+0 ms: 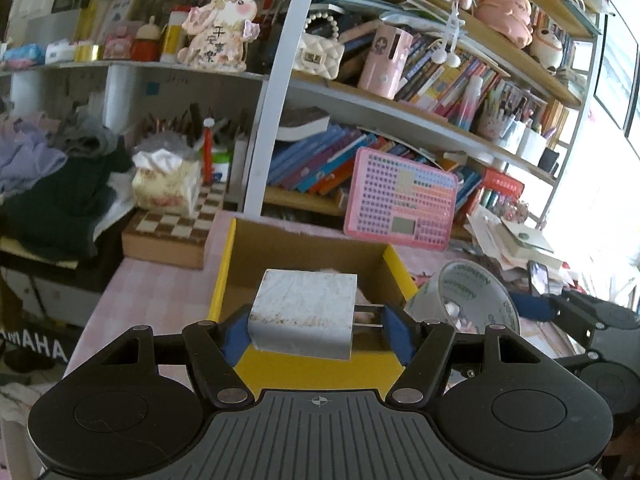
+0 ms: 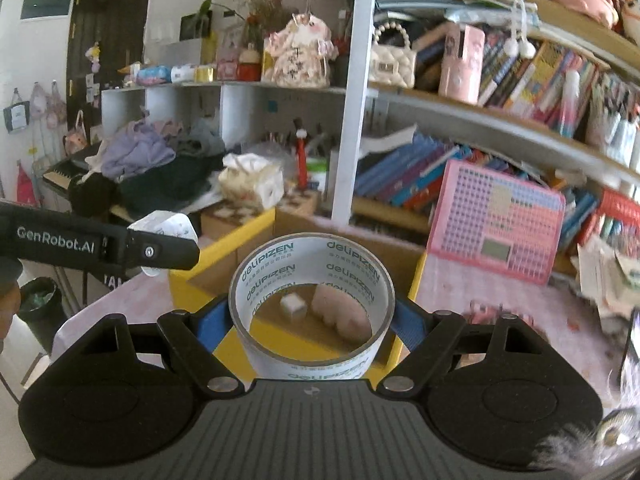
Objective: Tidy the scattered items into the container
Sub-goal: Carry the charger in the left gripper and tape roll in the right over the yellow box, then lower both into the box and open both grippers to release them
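My left gripper [image 1: 316, 330] clamping a white charger [image 1: 304, 314] above the yellow box [image 1: 224, 276], my right gripper [image 2: 312, 320] gripping a tape roll [image 2: 312, 300] over it

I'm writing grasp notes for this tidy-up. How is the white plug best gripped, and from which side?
Grip the white plug by its prong end and the opposite flat face, coming level from behind, as the left gripper does now. That boxy body gives one blue pad a flat face; the prongs meet the other, which looks less secure than two flat faces.
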Tool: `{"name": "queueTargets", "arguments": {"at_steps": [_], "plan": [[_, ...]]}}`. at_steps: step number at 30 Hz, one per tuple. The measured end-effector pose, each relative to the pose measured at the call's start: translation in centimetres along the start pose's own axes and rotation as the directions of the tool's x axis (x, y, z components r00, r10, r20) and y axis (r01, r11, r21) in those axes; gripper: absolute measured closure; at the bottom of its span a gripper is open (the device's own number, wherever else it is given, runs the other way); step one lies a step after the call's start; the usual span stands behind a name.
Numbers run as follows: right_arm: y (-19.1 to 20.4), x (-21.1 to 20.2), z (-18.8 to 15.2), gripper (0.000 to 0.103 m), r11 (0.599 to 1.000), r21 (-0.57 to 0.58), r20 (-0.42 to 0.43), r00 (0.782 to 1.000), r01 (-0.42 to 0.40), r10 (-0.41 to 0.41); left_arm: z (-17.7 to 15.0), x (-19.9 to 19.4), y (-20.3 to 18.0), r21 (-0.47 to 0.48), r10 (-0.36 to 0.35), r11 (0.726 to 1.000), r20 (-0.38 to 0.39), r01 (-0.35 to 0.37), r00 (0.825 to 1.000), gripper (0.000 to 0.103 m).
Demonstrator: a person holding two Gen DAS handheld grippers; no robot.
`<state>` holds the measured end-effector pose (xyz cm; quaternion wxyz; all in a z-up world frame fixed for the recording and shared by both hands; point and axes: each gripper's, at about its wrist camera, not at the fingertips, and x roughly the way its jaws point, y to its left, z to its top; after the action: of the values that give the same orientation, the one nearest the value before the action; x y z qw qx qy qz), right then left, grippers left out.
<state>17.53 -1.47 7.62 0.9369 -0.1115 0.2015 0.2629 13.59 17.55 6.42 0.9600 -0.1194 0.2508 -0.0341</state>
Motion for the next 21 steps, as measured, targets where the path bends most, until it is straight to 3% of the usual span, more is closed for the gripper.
{"name": "queueTargets", "arguments": {"at_steps": [5, 12, 21], "plan": [[-1.2, 3.6, 1.3, 0.021, 0.999, -0.048, -0.012, 1.0, 0.005, -0.005, 1.5, 2.9, 0.3, 0.003, 0.016, 1.0, -0.007, -0.016, 1.0, 0.035], [-3.0, 9.8, 1.8, 0.021, 0.999, -0.015, -0.131, 0.99, -0.051, 0.048, 2.3, 7.5, 0.6, 0.027, 0.052, 0.998, -0.058, -0.051, 0.997, 0.035], [-3.4, 16.3, 1.2, 0.021, 0.989, -0.023, -0.31, 0.941, -0.147, 0.133, 2.6, 13.4, 1.5, 0.073, 0.106, 0.993, -0.154, -0.095, 0.982, 0.035]]}}
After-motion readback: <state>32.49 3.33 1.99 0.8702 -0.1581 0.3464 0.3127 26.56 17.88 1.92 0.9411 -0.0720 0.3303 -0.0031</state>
